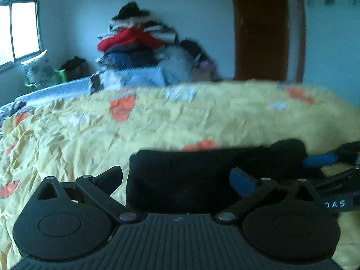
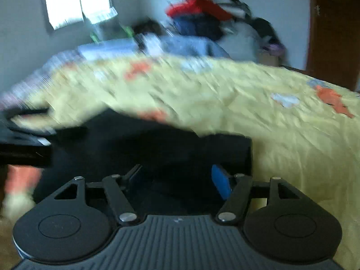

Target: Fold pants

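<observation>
A bed [image 1: 67,135] carries everything, covered by a wrinkled yellow sheet [image 1: 202,117] printed with orange and pale patches. Folded black pants [image 1: 180,175] lie flat on the sheet at its near edge. At the far side a grey-blue blanket [image 1: 139,76] lies on the bed, with a tall pile of clothes [image 1: 132,42] stacked on it against the wall.

We note a crumpled yellow bedspread with orange and pale patches [image 1: 171,121], behind it a heap of red, blue and dark clothes [image 1: 135,45] against the pale wall. A bright window [image 1: 20,31] stands left, a brown wooden door [image 1: 261,29] right.
</observation>
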`<state>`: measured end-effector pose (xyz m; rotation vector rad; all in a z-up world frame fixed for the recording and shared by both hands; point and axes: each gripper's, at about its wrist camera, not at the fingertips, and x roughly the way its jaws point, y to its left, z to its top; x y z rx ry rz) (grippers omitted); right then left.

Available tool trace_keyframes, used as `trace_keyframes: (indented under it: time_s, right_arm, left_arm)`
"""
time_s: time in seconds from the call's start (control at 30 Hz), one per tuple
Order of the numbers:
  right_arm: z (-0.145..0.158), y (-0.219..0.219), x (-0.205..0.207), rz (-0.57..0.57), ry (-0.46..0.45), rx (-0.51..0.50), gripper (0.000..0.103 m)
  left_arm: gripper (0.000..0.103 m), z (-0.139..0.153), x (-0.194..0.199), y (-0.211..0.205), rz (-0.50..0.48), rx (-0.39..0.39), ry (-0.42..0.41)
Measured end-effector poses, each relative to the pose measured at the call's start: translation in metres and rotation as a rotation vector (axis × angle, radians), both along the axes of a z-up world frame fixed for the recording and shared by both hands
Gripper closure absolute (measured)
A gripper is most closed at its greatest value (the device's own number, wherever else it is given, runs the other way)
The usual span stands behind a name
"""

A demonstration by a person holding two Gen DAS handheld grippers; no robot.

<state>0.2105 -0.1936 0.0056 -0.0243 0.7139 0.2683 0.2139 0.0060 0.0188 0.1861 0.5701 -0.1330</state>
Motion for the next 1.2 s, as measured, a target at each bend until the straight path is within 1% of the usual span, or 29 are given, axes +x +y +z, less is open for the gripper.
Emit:
trace_keyframes:
  time_s: [0.03, 0.07, 0.1, 0.13, 0.17, 0.2, 0.23, 0.27, 0.3, 0.33, 0.37, 0.43, 0.47, 0.5, 0.53, 0.57, 0.6, 0.7, 0.77, 0.83, 1.0, 1.13, 1.2]
  right_arm:
    - [-0.008, 0.002, 0.002, -0.030, -0.012, -0.076, 0.022]
    - [-0.013, -0.003, 0.001, -0.062, -0.032, -0.095, 0.015]
    - [-0.014, -0.010, -0.001, -0.093, -0.018, -0.070, 0.012]
    - [-0.014, -0.017, -0.002, -0.110, 0.003, -0.032, 0.012]
    - [-0.014, -0.021, -0.004, -0.126, 0.008, -0.019, 0.012]
    - [-0.010, -0.019, -0.010, -0.145, -0.015, -0.035, 0.012]
    - [-0.004, -0.011, -0.019, -0.158, -0.064, -0.078, 0.012]
    - [0.003, 0.003, -0.032, -0.143, -0.133, -0.132, 0.012]
    - [0.006, 0.014, -0.041, -0.108, -0.179, -0.155, 0.012]
    - [0.009, 0.023, -0.049, -0.056, -0.205, -0.154, 0.012]
    - [0.010, 0.032, -0.054, 0.015, -0.209, -0.133, 0.012]
    - [0.005, 0.038, -0.056, 0.112, -0.170, -0.066, 0.011]
    - [-0.001, 0.038, -0.050, 0.133, -0.122, -0.033, 0.011]
    - [-0.009, 0.035, -0.044, 0.121, -0.075, -0.027, 0.012]
    - [-0.017, 0.031, -0.039, 0.102, -0.054, -0.016, 0.012]
    - [-0.018, 0.029, -0.039, 0.097, -0.069, 0.010, 0.012]
    - [-0.018, 0.027, -0.039, 0.086, -0.067, 0.012, 0.012]
    - [-0.016, 0.037, -0.042, 0.054, -0.061, -0.028, 0.012]
    - [-0.016, 0.041, -0.045, 0.035, -0.063, -0.032, 0.012]
    - [-0.015, 0.044, -0.046, 0.011, -0.059, -0.004, 0.011]
    - [-0.013, 0.035, -0.071, -0.050, -0.063, 0.087, 0.011]
    - [-0.013, 0.037, -0.088, -0.070, -0.066, 0.092, 0.010]
    - [-0.015, 0.039, -0.097, -0.078, -0.050, 0.096, 0.006]
  left_arm:
    - [0.001, -0.009, 0.008, 0.000, 0.020, 0.013, 0.040]
    - [0.003, -0.020, 0.016, 0.002, 0.034, 0.013, 0.095]
    - [0.001, -0.029, 0.021, 0.006, 0.049, 0.000, 0.138]
    - [0.000, -0.035, 0.024, 0.012, 0.063, -0.031, 0.160]
    - [0.000, -0.038, 0.022, 0.019, 0.072, -0.080, 0.160]
    - [0.000, -0.041, 0.022, 0.024, 0.085, -0.121, 0.154]
    - [0.000, -0.043, 0.020, 0.028, 0.096, -0.137, 0.150]
    - [0.000, -0.044, 0.015, 0.028, 0.103, -0.144, 0.140]
    - [0.000, -0.046, 0.012, 0.027, 0.111, -0.139, 0.125]
    - [0.000, -0.047, 0.009, 0.025, 0.115, -0.127, 0.111]
    - [0.000, -0.047, 0.007, 0.023, 0.118, -0.112, 0.099]
    - [0.000, -0.045, 0.003, 0.017, 0.123, -0.078, 0.084]
    - [0.000, -0.045, 0.004, 0.016, 0.124, -0.066, 0.080]
    - [0.000, -0.044, 0.003, 0.014, 0.127, -0.057, 0.077]
    - [0.000, -0.044, 0.004, 0.013, 0.130, -0.053, 0.078]
    - [0.000, -0.044, 0.004, 0.013, 0.132, -0.052, 0.079]
    - [0.000, -0.043, 0.001, 0.014, 0.133, -0.052, 0.079]
    - [0.000, -0.041, -0.007, 0.015, 0.146, -0.046, 0.082]
    - [0.000, -0.039, -0.014, 0.017, 0.156, -0.047, 0.085]
    - [0.000, -0.039, -0.023, 0.019, 0.154, -0.056, 0.091]
    - [0.000, -0.038, -0.045, 0.023, 0.157, -0.083, 0.096]
    - [0.000, -0.039, -0.063, 0.025, 0.153, -0.108, 0.107]
    - [0.000, -0.040, -0.074, 0.024, 0.155, -0.111, 0.098]
